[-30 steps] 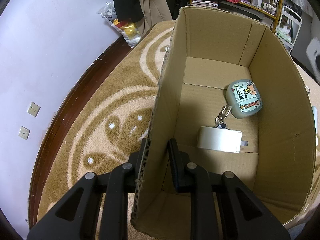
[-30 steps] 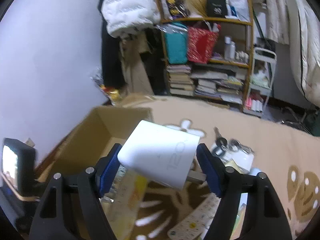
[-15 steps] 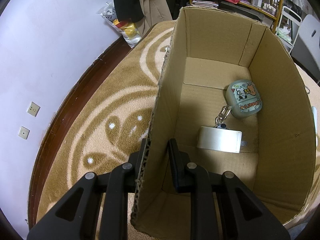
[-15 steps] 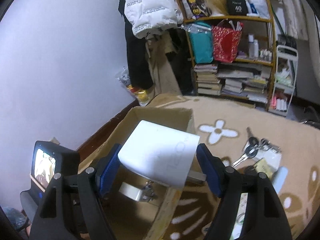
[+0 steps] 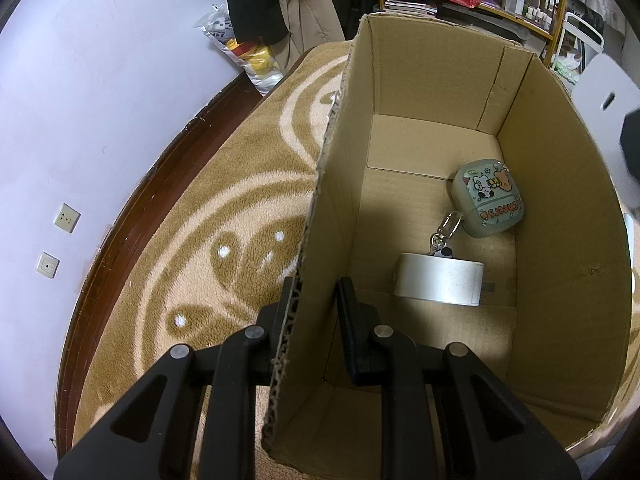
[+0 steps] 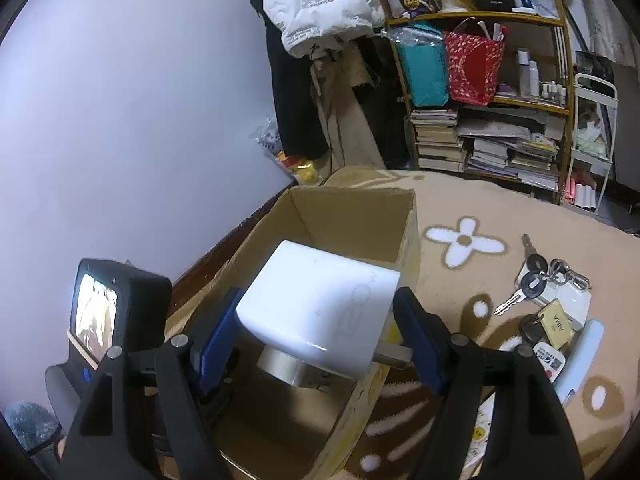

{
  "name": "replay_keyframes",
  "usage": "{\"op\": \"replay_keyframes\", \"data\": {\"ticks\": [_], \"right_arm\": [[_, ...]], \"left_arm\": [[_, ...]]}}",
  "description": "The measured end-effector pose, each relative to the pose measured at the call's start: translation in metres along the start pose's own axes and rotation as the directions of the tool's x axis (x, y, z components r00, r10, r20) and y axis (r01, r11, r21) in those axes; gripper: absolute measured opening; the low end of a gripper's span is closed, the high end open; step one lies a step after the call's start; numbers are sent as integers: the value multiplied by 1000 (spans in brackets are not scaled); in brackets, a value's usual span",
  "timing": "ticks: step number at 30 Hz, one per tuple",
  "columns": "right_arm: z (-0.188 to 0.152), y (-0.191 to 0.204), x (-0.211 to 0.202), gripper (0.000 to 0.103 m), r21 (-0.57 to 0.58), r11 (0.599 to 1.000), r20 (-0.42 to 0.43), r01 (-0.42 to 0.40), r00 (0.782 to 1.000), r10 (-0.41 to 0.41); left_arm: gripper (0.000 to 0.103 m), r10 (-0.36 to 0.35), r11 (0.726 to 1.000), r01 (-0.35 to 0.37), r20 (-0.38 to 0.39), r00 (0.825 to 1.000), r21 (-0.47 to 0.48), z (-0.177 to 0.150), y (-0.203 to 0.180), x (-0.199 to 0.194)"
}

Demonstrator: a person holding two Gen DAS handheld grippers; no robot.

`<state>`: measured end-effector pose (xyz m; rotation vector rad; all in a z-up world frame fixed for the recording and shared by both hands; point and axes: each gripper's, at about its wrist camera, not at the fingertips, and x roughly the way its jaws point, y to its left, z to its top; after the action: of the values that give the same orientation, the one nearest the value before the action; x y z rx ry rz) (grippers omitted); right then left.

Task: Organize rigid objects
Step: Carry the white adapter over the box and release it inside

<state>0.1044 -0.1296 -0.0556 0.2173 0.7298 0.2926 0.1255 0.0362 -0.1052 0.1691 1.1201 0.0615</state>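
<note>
A glossy white cube-shaped plastic charger (image 6: pixel 320 304) hangs tilted over the open brown cardboard box (image 5: pixel 560 216), wherein a grey-green cartoon-printed earbud case (image 5: pixel 490 198) lies beyond a clear tape roll (image 5: pixel 438 279).

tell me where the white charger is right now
The white charger is clamped in the right gripper, held above the open cardboard box, over the tape roll.

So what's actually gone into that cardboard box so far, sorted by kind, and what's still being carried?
Inside the cardboard box:
Tape roll: 1
Cartoon earbud case with keyring clip: 1
Held above the box by the right gripper:
White charger plug: 1
Total: 3, with 2 in the box and 1 held.
</note>
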Motion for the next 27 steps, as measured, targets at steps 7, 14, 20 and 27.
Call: {"op": "replay_keyframes", "data": {"ticks": [7, 14, 20, 27], "right_arm": [[-5, 5, 7, 80, -14, 1000, -30, -15, 999, 14], [-6, 6, 8, 80, -23, 1000, -33, -5, 999, 4], [-7, 13, 9, 81, -54, 999, -22, 9, 1000, -10], [-3, 10, 0, 81, -49, 998, -2, 42, 999, -42]], "left_arm": [[19, 0, 1000, 0, 1, 1000, 0, 0, 0, 0], [19, 3, 1000, -3, 2, 1000, 2, 0, -1, -1], [19, 4, 1000, -4, 4, 1000, 3, 1, -2, -1], [20, 5, 1000, -4, 13, 1000, -4, 1, 0, -4]]}}
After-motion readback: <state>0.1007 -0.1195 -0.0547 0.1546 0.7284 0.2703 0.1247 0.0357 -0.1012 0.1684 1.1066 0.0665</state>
